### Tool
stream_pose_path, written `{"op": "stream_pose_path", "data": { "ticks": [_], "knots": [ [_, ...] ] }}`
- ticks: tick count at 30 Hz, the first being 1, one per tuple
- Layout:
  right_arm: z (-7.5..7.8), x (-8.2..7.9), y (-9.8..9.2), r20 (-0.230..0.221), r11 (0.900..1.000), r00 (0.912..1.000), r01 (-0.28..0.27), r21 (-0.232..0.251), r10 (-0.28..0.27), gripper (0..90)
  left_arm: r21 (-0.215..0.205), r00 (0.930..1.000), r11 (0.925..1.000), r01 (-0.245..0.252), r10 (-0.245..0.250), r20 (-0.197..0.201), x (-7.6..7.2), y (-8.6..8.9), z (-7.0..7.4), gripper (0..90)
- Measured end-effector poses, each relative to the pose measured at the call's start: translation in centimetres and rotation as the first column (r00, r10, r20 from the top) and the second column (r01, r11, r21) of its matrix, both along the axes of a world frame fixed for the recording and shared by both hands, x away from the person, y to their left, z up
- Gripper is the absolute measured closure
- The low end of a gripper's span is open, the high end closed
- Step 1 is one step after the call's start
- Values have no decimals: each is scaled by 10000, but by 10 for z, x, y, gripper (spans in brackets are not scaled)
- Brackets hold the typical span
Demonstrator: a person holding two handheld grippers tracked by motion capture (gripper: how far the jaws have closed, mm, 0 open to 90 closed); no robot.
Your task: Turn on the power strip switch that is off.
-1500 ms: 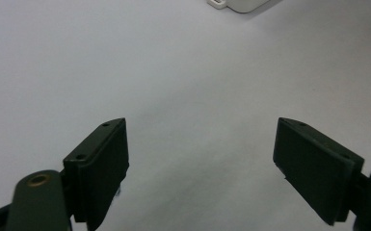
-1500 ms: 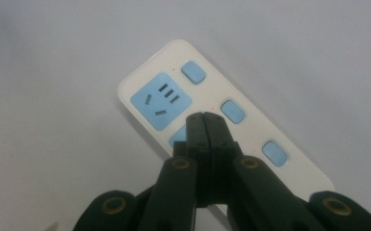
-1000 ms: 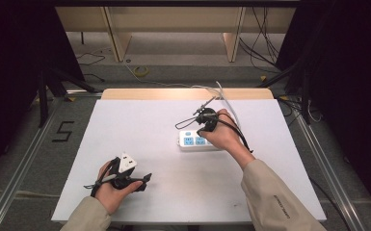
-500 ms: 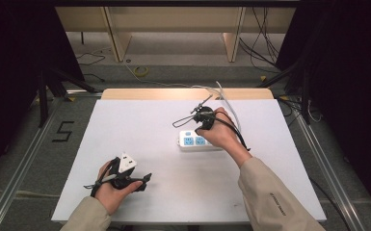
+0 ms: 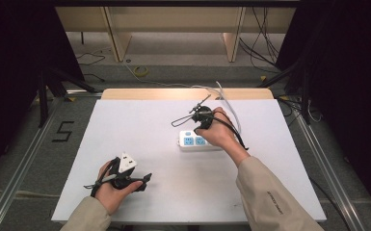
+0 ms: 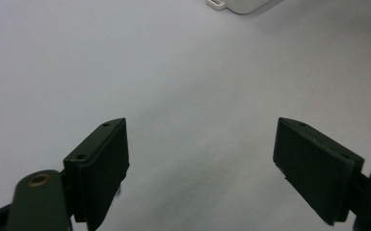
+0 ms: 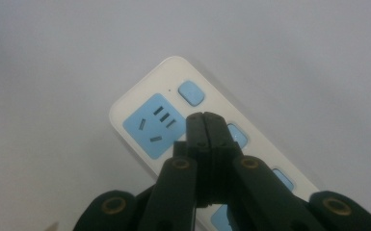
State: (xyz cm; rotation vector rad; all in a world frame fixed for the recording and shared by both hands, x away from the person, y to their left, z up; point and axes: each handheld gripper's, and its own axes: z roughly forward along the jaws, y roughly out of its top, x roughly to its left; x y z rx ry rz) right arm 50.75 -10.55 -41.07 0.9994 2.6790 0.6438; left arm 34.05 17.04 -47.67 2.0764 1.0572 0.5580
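The white power strip (image 5: 198,142) with blue sockets lies flat near the middle of the white desk (image 5: 139,120), its cord running off toward the far edge. The right claw (image 7: 205,120) is clenched with nothing between its pads, and its tips hang over the strip, between the first blue socket and the next small blue button. The left claw (image 6: 200,159) is released, jaws spread wide above bare desk near the front edge, well apart from the strip

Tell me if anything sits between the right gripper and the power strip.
Nothing visible does. The right gripper, jaws shut together, hangs right over the white power strip near its blue switches. Only bare table surrounds the strip.
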Motion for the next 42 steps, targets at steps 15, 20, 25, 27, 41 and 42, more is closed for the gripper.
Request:
{"op": "stream_pose_path", "data": {
  "ticks": [15, 20, 25, 27, 41, 42],
  "knots": [
    [-2, 6, 5, -83, 10000, 10000, 42, 9, -42, 900, -7, 10000, 10000, 15, -15, -4, 0, 0, 0, 198],
    [-3, 8, 6, -91, 10000, 10000, 34, 25, -34, 900, -33, 10000, 10000, 5, -5, 11, 0, 0, 0, 199],
    [-6, 9, 8, -99, 10000, 9999, 74, 19, -74, 900, -16, 10000, 10000, 11, -11, 12, 0, 0, 0, 200],
    [-6, 10, 9, -129, 9999, 9999, 105, 28, -105, 900, -9, 10000, 10000, 13, -13, 13, 0, 0, 0, 199],
    [-13, 13, 15, -114, 10000, 9999, 52, -84, -53, 900, -15, 10000, 10000, 42, -42, -8, 0, 0, 0, 199],
    [-13, 13, 15, -103, 10000, 9999, 47, -67, -48, 900, -6, 10000, 10000, 36, -36, -6, 0, 0, 0, 199]
  ]
}}
